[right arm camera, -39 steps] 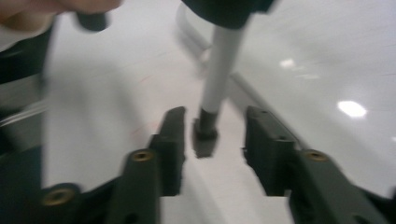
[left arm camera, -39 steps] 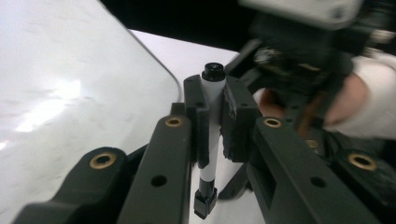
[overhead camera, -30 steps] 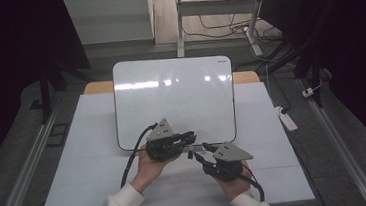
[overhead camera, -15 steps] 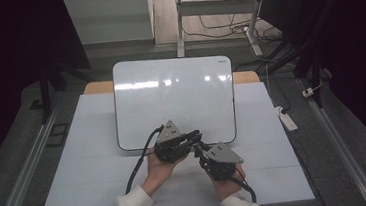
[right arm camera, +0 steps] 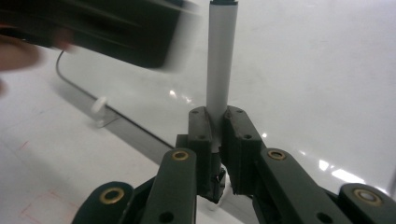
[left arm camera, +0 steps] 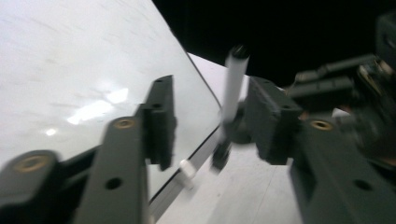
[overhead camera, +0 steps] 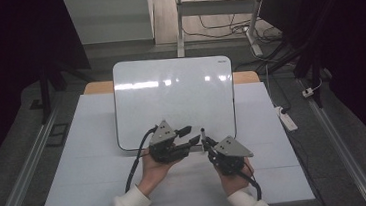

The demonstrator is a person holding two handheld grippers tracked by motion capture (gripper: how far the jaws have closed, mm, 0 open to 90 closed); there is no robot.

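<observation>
My right gripper point(overhead camera: 207, 144) is shut on a slim grey-white marker point(overhead camera: 203, 134) that stands up from its jaws over the near edge of the whiteboard point(overhead camera: 170, 99). In the right gripper view the marker point(right arm camera: 219, 70) rises straight out of the shut gripper point(right arm camera: 217, 121). My left gripper point(overhead camera: 190, 135) is open just left of the marker. In the left gripper view the marker point(left arm camera: 233, 84) stands between the open jaws of that gripper point(left arm camera: 212, 116), close to the right one, with the right gripper point(left arm camera: 345, 93) behind it.
The blank whiteboard point(right arm camera: 327, 70) lies on a white table cover point(overhead camera: 85, 156). A small white clip point(right arm camera: 99, 105) sits on its near edge. A white power strip point(overhead camera: 285, 116) lies off the table's right side. Cables trail from both grippers toward the person.
The two grippers drew close together and have now eased slightly apart. The marker now stands clear above the right gripper, with the left gripper's open jaws around it.
</observation>
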